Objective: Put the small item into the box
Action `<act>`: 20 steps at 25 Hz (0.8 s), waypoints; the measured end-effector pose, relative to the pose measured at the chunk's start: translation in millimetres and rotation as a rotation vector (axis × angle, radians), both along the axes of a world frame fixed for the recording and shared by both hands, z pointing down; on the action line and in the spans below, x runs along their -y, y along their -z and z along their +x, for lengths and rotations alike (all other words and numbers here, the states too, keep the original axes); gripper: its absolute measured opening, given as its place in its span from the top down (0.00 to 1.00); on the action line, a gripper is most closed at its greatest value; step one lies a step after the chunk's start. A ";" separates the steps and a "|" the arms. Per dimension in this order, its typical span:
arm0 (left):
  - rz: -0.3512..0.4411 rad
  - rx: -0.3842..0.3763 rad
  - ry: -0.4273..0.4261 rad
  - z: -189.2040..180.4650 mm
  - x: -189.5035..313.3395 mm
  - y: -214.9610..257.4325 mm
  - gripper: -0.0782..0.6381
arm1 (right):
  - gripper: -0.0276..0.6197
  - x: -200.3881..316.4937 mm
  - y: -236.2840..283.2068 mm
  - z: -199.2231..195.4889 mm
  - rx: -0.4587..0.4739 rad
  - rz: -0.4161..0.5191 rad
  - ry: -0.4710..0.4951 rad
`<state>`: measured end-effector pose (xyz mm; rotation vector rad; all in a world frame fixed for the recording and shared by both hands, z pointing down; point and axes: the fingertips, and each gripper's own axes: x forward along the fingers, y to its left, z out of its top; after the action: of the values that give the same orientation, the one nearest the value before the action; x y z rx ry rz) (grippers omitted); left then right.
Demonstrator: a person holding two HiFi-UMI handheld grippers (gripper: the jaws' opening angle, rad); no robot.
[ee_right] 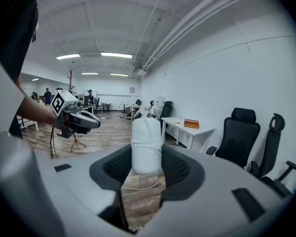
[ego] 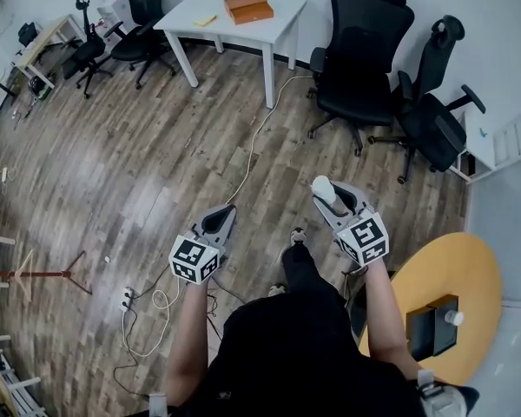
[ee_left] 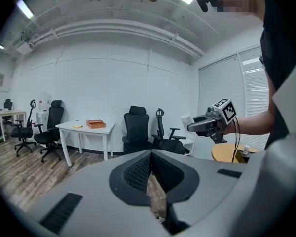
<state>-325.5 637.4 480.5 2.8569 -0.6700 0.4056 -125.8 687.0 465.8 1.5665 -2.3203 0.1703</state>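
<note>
Right gripper point(ee_right: 147, 168) jaws partly open, clamped on white wrapped item point(ee_right: 146, 142) upright between them; looks light, soft, squashable, so grip mid-body, gently. Left gripper point(ee_left: 151, 177) closed, empty.

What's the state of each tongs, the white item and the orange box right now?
left tongs: shut, nothing between them.
right tongs: shut on the white item.
white item: gripped, held in the air above the floor.
orange box: looks closed, sitting on the white table, far from both tongs.
</note>
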 end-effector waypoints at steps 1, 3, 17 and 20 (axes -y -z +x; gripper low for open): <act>-0.002 0.002 0.005 4.7 7.0 -0.9 0.88 | 0.69 7.0 -2.6 4.4 0.004 -0.005 0.006; -0.006 0.006 0.016 14.7 21.2 -2.7 0.88 | 0.69 22.5 -7.4 13.9 0.014 -0.013 0.015; -0.010 0.006 0.125 94.5 146.4 1.1 0.88 | 0.70 153.3 -7.8 98.7 0.059 -0.032 0.119; 0.004 -0.001 0.150 106.7 171.5 5.6 0.88 | 0.70 180.3 -9.0 115.7 0.043 -0.038 0.139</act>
<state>-218.8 465.9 474.8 2.7861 -0.8794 0.3802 -10.1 506.7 474.8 1.3911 -2.4344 0.2145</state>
